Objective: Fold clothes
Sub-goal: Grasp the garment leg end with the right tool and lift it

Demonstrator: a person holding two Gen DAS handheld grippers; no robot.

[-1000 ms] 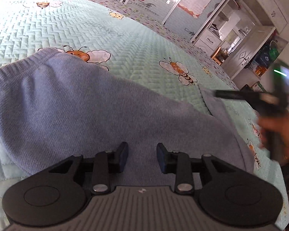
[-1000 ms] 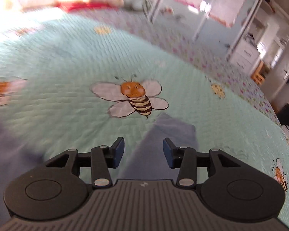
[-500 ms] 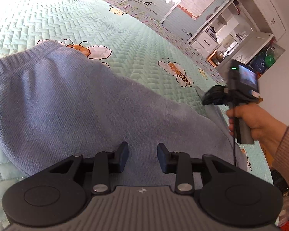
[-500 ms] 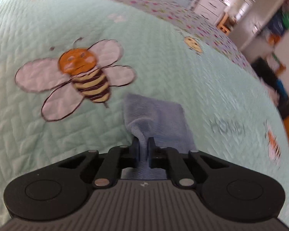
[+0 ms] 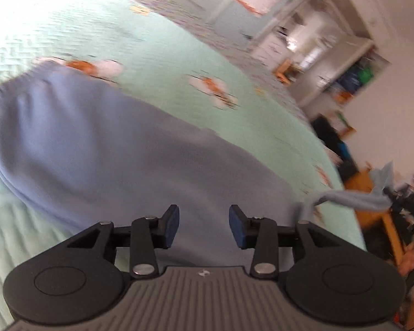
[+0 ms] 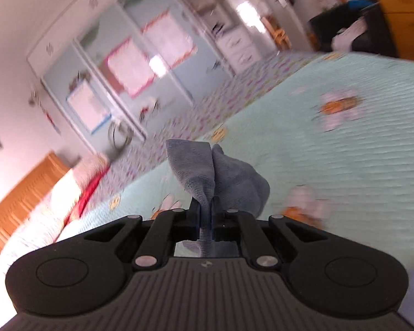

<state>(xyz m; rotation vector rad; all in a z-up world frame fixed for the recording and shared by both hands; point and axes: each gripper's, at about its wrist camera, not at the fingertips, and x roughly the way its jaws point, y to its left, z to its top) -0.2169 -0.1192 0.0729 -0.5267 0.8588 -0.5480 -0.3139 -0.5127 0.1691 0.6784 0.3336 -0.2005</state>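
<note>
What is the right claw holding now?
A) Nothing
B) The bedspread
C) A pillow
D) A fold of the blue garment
D: the right claw is shut on a fold of the blue garment, lifted above the bedspread.

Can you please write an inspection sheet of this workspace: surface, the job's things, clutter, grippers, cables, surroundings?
Surface: mint quilted bedspread printed with bees, covering the bed.
Job's things: blue-grey knit garment spread flat on the bedspread; one end is lifted off the bed.
Clutter: nothing seen on the bedspread near the garment; pillows at the headboard end.
Grippers: left gripper open above the garment, jaws just widened, nothing between them; right gripper shut on the lifted garment end.
Cables: nothing clearly seen; the views are blurred.
Surroundings: wardrobe with posters on its doors, white shelving, wooden dresser.
</note>
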